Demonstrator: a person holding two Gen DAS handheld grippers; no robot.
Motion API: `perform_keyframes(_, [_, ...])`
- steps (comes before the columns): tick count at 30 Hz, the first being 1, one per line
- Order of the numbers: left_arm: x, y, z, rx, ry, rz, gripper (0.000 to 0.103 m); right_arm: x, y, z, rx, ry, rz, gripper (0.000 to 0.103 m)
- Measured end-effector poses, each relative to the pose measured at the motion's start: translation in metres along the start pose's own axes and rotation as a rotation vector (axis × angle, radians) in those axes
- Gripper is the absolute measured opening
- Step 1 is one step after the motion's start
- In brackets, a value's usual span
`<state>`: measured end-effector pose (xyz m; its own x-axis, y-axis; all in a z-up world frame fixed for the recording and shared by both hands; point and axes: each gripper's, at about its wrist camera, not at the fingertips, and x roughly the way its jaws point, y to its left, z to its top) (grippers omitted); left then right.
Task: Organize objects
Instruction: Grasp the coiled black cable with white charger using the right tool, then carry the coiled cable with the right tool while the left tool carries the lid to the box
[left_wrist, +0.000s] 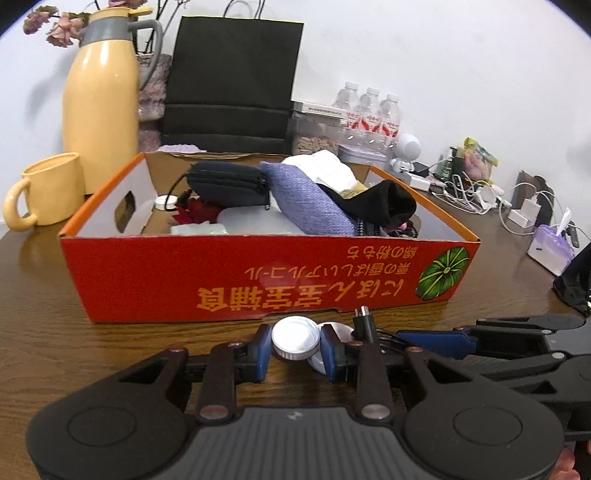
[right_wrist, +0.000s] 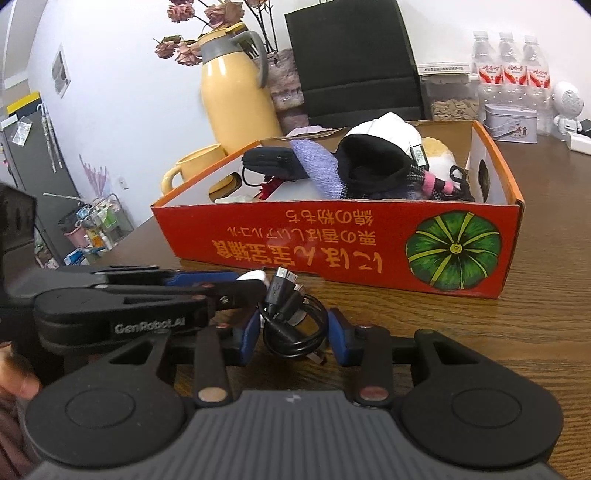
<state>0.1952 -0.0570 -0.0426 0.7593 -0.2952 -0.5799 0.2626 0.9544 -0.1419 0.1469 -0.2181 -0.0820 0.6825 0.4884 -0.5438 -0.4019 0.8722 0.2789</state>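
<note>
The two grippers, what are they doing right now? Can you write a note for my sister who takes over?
Left gripper: shut on the white jar, low over the table, in front of the orange box.
Right gripper: open around the coiled black cable, not gripping yet.
Done: the box already holds a black pouch, a purple cloth and other bits.
Left: probably put the jar in the box, then grab the cable and add it.

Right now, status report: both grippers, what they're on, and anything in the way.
Left gripper shut on white cap. Right gripper open around coiled black cable, on the table. Orange box directly ahead, already crowded.
</note>
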Motion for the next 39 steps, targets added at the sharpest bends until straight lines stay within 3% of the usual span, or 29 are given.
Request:
perform_keyframes(8, [0.004, -0.019, -0.003, 0.129, -0.007, 0.055, 0.027, -0.008, -0.007, -0.001, 0.016, -0.022, -0.005, 0.039])
perform_keyframes(14, [0.001, -0.02, -0.005, 0.127, -0.029, 0.081, 0.027, -0.024, -0.018, -0.003, 0.061, -0.093, -0.051, 0.039])
perform_keyframes(19, [-0.025, -0.019, 0.002, 0.115, -0.135, 0.098, 0.027, -0.046, -0.02, 0.003, 0.044, -0.196, -0.099, 0.039])
perform_keyframes(29, [-0.044, -0.019, 0.058, 0.109, -0.292, 0.149, 0.027, -0.057, -0.017, 0.067, -0.039, -0.369, -0.196, 0.039])
perform_keyframes(39, [0.0, 0.014, 0.112, 0.021, -0.304, 0.227, 0.027, 0.002, -0.013, 0.113, -0.064, -0.38, -0.246, 0.039])
